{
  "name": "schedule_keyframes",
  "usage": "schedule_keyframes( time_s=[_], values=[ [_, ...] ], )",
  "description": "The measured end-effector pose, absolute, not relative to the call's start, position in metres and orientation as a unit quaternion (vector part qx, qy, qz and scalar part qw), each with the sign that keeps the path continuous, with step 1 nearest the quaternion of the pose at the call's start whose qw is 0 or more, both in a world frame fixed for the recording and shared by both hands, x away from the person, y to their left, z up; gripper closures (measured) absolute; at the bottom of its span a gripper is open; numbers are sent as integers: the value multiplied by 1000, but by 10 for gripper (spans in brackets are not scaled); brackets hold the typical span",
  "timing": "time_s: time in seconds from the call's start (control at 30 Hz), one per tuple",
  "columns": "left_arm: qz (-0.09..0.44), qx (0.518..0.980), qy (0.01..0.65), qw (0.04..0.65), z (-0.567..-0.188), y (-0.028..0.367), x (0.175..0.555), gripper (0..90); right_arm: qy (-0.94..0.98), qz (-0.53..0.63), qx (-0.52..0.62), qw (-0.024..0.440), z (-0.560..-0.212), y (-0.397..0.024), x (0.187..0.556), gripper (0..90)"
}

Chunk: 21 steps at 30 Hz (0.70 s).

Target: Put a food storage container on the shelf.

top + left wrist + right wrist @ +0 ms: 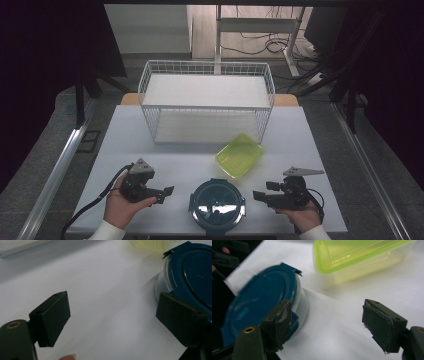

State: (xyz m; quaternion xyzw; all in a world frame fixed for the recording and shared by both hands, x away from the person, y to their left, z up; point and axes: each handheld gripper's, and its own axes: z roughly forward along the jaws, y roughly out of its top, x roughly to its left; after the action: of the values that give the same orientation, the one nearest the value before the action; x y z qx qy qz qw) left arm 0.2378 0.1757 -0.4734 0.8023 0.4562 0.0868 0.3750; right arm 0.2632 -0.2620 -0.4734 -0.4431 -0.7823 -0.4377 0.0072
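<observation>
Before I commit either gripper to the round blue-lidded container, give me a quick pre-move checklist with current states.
1. Left gripper open, nothing between jaws: ok.
2. Right gripper open, nothing between jaws: ok.
3. Blue-lidded container sits between both grippers, untouched: ok.
4. Blue lid on the container: ok; whether its clips are latched: cannot tell.
5. Green container stands apart from the round one: ok.
6. Wire basket holds nothing, ready if it is the destination: ok.
</observation>
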Motion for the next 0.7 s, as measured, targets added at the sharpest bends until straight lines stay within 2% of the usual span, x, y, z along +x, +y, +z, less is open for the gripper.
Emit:
schedule_keyframes(
  time_s=[0.3, 0.43, 0.7],
  values=[
    [16, 790, 455, 411, -474, 169, 231, 121, -769, -452, -450, 37, -474, -256, 253, 237],
    [-19, 784, 455, 421, -478, 164, 228, 171, -770, -449, -450, 55, -480, -250, 248, 238],
    [-98, 765, 458, 442, -491, 149, 227, 197, -765, -452, -448, 97, -489, -241, 244, 239]
  ],
)
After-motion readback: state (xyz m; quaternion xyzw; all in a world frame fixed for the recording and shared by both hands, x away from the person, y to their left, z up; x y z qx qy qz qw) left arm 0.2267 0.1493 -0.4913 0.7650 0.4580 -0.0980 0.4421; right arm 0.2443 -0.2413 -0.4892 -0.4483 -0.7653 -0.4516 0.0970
